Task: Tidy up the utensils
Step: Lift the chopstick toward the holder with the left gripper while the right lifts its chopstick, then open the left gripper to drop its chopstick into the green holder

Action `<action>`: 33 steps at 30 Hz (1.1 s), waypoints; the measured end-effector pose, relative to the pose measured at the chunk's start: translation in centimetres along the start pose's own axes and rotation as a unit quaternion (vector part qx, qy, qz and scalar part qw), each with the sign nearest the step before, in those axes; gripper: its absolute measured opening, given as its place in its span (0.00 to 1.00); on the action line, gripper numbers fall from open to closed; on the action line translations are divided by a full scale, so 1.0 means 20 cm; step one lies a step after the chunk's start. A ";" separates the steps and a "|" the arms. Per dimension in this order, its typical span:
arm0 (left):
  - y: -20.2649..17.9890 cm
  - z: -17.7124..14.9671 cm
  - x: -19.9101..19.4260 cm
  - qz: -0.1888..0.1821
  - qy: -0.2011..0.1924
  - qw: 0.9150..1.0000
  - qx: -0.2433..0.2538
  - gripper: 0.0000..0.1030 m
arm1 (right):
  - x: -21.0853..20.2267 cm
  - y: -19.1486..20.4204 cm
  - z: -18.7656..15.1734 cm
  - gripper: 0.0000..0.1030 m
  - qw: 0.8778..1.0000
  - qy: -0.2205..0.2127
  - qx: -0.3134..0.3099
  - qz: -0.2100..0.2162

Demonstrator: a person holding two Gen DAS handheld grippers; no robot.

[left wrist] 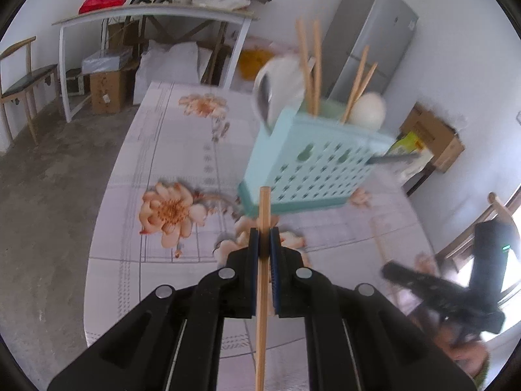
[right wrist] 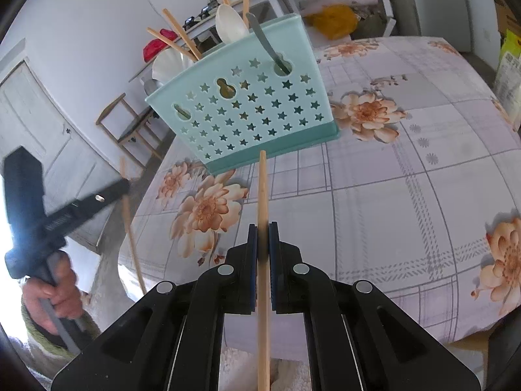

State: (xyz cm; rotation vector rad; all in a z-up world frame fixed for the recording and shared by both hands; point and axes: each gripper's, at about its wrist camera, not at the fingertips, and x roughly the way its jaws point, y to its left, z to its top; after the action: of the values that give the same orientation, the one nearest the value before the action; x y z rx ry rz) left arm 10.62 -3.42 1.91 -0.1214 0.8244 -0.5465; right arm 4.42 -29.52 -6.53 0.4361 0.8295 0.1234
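Now each hand has a single chopstick pinched. The left gripper has its blue-padded jaws closed almost fully on a slim, pale wooden chopstick that runs straight up between them, its tip reaching the near foot of the pale turquoise plastic utensil caddy with star-shaped holes. The right gripper is clamped the same way on a second wooden chopstick, whose tip also points at the base of the caddy.

That caddy stands toward the far side of the table with the flowered, checked cloth, well apart from both grippers. It already holds several more chopsticks leaning out of the top, white spoons and a grey metal handle.

To my eye these sticks are light, stiff and smooth, so weight is no worry; slipping and swivelling are. Each is caught at a narrow point along its length, with a long tail running back toward the camera, and a rounded stick held like that can pivot between flat pads. A hold nearer the middle, with the pads square across the shaft, seems the safest. The caddy itself looks light enough to tip or slide if a tip jabs its wall, so entry from above its open top appears wiser.
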 end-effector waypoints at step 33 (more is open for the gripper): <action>-0.62 0.79 -0.02 0.031 -0.328 0.936 0.121 0.06 | -0.03 -0.05 0.05 0.05 0.999 -0.019 0.018 0.040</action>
State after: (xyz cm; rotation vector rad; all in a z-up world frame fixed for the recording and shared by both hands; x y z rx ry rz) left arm 16.67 -15.37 16.76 -0.0444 0.1048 -0.4991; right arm 4.64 -30.87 -5.88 0.5051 0.7778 0.1732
